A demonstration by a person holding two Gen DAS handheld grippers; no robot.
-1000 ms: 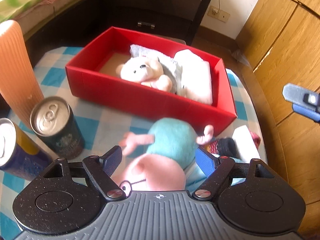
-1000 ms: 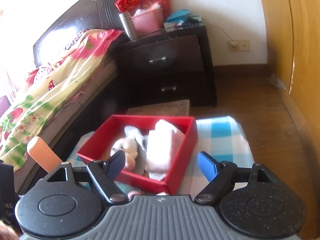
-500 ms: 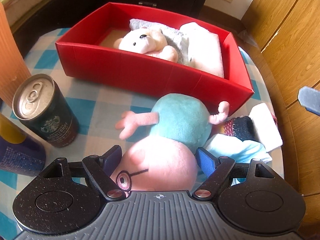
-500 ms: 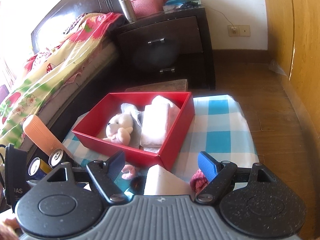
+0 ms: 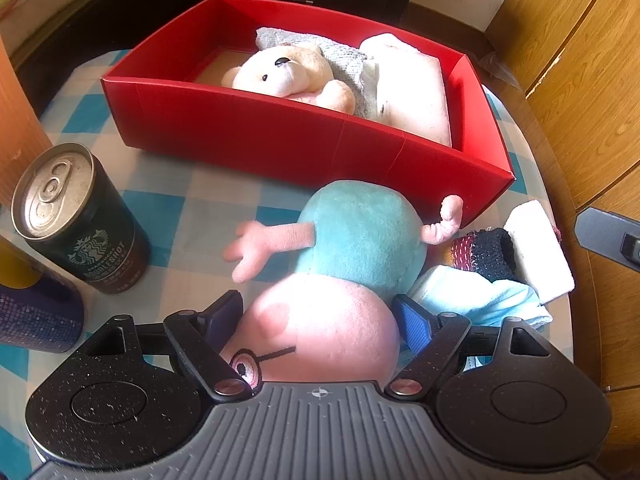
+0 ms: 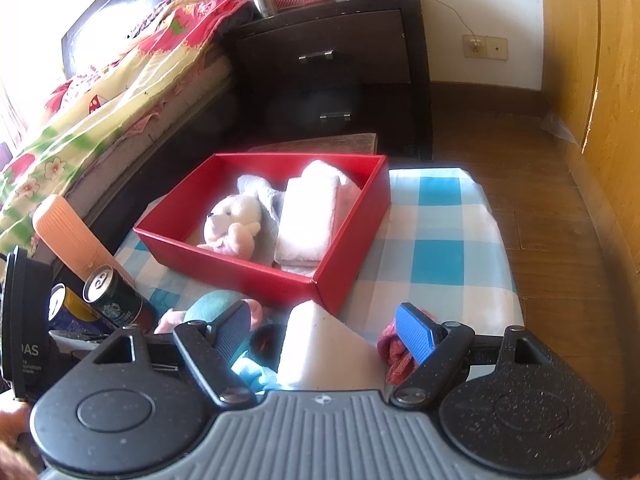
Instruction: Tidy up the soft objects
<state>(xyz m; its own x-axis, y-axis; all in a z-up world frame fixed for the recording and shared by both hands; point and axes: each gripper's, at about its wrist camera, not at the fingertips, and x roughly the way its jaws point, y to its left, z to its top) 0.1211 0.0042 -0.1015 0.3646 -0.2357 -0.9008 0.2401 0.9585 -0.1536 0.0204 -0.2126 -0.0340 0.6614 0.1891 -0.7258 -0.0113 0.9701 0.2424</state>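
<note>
Left wrist view: the left claw (image 5: pixel 318 316) has its fingers spread to either side of the pink head of a pig plush (image 5: pixel 352 268); whether the pads press the head cannot be told.
Pig plush: lies on the table (image 5: pixel 180 184) just near of the red box (image 5: pixel 280 136), teal body toward the box, one arm stretched left, the other raised beside the box's near right corner.
Red box: holds a white teddy bear (image 5: pixel 286 74) at the left, a grey cloth (image 5: pixel 340 56) behind it, and a folded white towel (image 5: pixel 416 88) at the right.
Right of the pig plush: a dark knitted sock (image 5: pixel 490 254), a white sponge block (image 5: pixel 538 250) and a light blue cloth (image 5: pixel 480 300) crowd together at the table's right edge.
Left of the pig plush: a dark coffee can (image 5: pixel 76 220) stands upright, a blue and yellow can (image 5: pixel 28 304) nearer, an orange ribbed bottle (image 5: pixel 12 120) at the far left edge.
Right wrist view: the right claw (image 6: pixel 324 334) hangs spread over the white sponge block (image 6: pixel 320 350), gripping nothing; a red knitted item (image 6: pixel 396 350) sits by its right finger.
Table cover: blue and white checked cloth (image 6: pixel 440 232).
Background: a bed (image 6: pixel 80 120) at left and a dark nightstand (image 6: pixel 332 68) far behind the red box.
</note>
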